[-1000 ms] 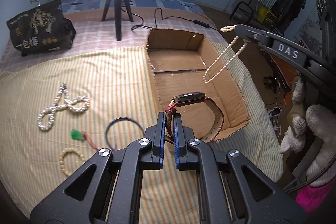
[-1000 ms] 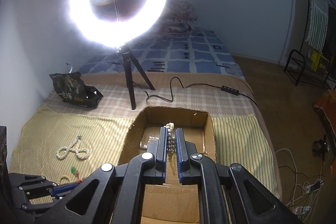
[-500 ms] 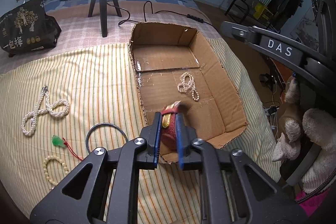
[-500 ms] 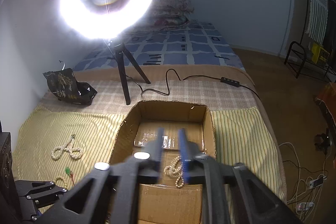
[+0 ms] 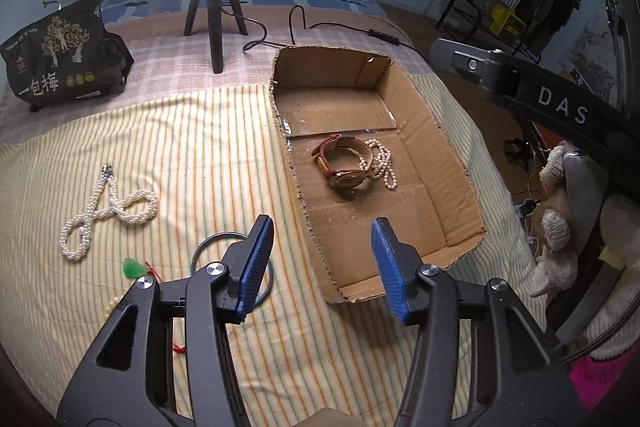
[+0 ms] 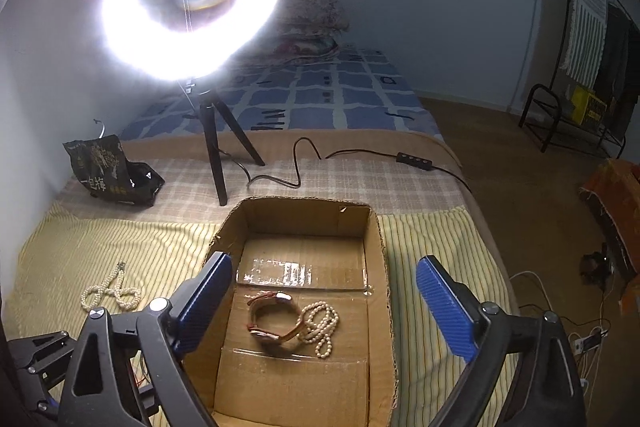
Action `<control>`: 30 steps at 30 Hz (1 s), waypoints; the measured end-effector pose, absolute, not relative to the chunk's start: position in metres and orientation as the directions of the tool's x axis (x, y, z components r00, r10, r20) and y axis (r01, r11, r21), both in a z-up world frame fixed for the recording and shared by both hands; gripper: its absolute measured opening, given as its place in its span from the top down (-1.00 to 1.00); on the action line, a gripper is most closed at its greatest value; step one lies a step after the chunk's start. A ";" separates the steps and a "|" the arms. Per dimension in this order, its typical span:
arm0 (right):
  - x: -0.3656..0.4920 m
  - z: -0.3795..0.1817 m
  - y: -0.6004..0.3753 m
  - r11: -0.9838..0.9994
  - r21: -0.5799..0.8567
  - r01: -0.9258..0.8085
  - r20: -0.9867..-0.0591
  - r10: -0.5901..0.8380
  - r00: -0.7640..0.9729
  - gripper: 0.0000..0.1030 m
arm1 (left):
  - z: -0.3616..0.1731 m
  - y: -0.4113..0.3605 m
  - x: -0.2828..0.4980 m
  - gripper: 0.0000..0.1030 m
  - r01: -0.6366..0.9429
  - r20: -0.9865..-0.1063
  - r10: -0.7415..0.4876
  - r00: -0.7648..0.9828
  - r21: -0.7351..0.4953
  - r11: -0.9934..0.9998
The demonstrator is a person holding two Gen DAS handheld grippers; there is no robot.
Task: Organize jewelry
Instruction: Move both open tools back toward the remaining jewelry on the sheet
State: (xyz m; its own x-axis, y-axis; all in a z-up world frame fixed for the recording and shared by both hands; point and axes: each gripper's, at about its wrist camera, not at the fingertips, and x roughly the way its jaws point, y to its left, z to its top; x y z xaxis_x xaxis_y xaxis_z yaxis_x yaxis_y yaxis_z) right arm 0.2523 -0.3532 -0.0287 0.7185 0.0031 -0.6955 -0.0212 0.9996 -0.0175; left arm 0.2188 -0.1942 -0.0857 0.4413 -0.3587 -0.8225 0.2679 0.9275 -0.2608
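An open cardboard box (image 5: 448, 163) (image 6: 380, 267) lies on the striped cloth. Inside it lie a red-strap watch (image 5: 342, 167) (image 6: 274, 321) and a thin pearl necklace (image 5: 380, 163) (image 6: 322, 327), touching each other. My left gripper (image 5: 322, 263) is open and empty above the box's near left edge. My right gripper (image 6: 326, 303) is open and empty above the box. On the cloth to the left lie a thick pearl necklace (image 5: 106, 215) (image 6: 110, 291), a dark bangle (image 5: 212, 247), a green pendant on red cord (image 5: 134, 269) and a bead bracelet (image 5: 112, 305), partly hidden.
A ring light on a black tripod (image 5: 214, 7) (image 6: 212, 151) stands behind the box, its cable (image 6: 304, 163) trailing right. A dark printed bag (image 5: 60, 55) (image 6: 108, 171) sits at the back left. The bed edge drops off at right; plush toys (image 5: 556, 227) lie there.
Both grippers opened. The right one dropped the thin pearl necklace into the box, then the left one released the watch beside it. Both grippers drew back, now empty.
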 end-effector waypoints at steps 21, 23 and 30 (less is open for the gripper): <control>0.221 -0.014 -0.341 1.000 0.021 -0.024 -0.681 0.031 0.732 -0.85 | -0.064 -0.119 0.202 -0.01 0.213 -0.803 -0.304 0.513 -0.225 0.951; 0.217 -0.013 -0.333 0.998 0.041 -0.044 -0.681 0.060 0.729 -0.85 | -0.064 -0.104 0.202 -0.01 0.195 -0.805 -0.292 0.516 -0.222 0.955; 0.208 -0.019 -0.294 0.987 0.059 -0.152 -0.700 0.150 0.698 -0.84 | -0.066 -0.053 0.197 -0.01 0.131 -0.814 -0.245 0.526 -0.207 0.970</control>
State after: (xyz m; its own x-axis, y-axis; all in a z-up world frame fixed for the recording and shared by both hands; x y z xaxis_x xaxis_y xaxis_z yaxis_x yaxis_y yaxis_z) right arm 0.2075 -0.2938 -0.0195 0.6979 0.1496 -0.7004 -0.1519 0.9866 0.0594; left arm 0.1973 -0.0535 -0.0663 0.5262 -0.2450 -0.8143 0.1314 0.9695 -0.2068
